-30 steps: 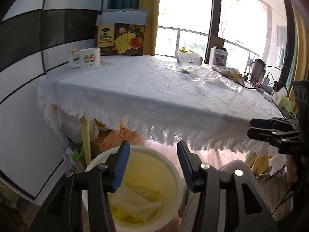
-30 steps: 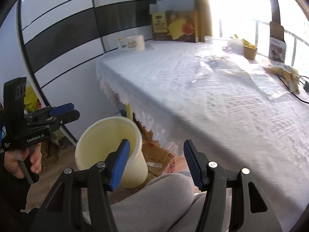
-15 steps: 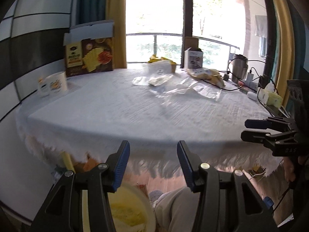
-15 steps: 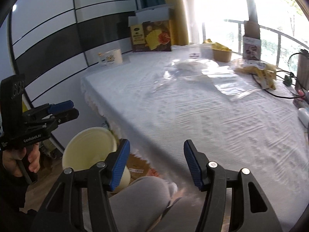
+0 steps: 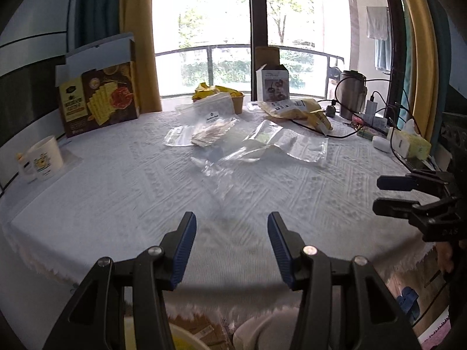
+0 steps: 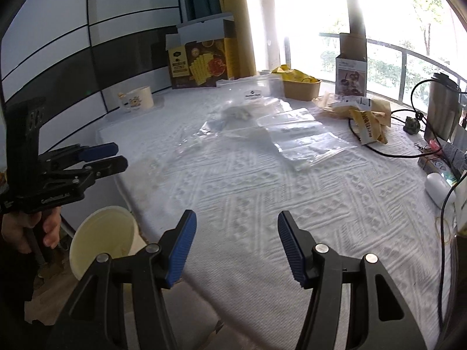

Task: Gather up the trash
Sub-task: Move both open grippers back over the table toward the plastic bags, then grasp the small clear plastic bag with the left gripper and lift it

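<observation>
Right wrist view alone shows cream plastic bin (image 6: 102,239) beside white-clothed table (image 6: 292,198). Crumpled clear plastic bags (image 5: 256,145), possibly empty, mid-table. Left gripper (image 5: 230,245) and right gripper (image 6: 236,242) spread, empty.

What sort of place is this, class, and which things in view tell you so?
Most likely a home dining area by a balcony window: a table under a white lace tablecloth, a cracker box and mug on it, and a kettle plugged in near the glass.

a white lace tablecloth (image 5: 122,204) covers the table, bearing clear plastic bags (image 5: 274,145), a cracker box (image 5: 99,102), a mug (image 5: 43,160), and a yellow snack pouch (image 5: 300,110).
</observation>
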Demonstrator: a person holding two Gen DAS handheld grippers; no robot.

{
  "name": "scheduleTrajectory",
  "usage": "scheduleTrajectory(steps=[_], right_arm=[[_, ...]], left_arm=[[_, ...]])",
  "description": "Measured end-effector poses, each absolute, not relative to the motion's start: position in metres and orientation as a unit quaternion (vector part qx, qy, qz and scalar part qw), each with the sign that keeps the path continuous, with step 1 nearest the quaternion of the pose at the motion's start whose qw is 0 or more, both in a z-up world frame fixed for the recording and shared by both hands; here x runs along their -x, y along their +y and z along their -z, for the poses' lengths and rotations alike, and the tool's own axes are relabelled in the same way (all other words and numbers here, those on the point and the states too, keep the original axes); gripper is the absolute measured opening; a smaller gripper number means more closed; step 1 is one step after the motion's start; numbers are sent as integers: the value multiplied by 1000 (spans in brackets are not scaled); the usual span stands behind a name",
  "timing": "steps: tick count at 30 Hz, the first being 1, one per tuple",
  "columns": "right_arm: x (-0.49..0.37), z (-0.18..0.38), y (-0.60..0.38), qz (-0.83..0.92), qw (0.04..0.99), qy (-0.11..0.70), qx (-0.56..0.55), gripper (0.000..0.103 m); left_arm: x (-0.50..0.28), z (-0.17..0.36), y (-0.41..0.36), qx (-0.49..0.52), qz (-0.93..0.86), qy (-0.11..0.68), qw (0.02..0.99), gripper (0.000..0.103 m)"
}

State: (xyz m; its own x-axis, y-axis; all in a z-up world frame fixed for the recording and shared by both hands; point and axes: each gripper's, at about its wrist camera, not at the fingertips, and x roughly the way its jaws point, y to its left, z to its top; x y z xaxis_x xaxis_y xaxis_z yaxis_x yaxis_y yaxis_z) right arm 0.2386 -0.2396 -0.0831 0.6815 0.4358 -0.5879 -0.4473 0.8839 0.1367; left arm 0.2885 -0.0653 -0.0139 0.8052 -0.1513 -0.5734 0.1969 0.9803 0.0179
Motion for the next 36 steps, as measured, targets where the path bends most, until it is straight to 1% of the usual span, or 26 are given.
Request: scheduleTrajectory(steps=[5,16,20,25,26,27,30,36], right_arm=[[-257,84,-245,-231,918,322,9,56],[-290,80,-260,-208,923,325,2,56],[-299,80,-260,-201,923,328,11,56],[-309,78,-256,-191,922,337,26,57],[-311,78,-254,-190,921,338,30,57],[-313,77,-252,-189,921,339,33,57],[-319,77,-242,-185,921,340,51,57],[-335,77,-224,-169,918,347,86,57]], left_arm=[[-324,16,-77,-54,105,308,944,51],[-393,39,-84,-87,99,364,922,51],[-408,50,-78,-78,91,382,916,51],[-412,57,-70,-66,103,374,919,51],[-411,58,-68,-63,107,371,920,42],[-410,59,-66,-59,111,368,921,25],[-404,60,-57,-50,114,358,926,22],[-377,48,-29,-16,106,319,942,21]])
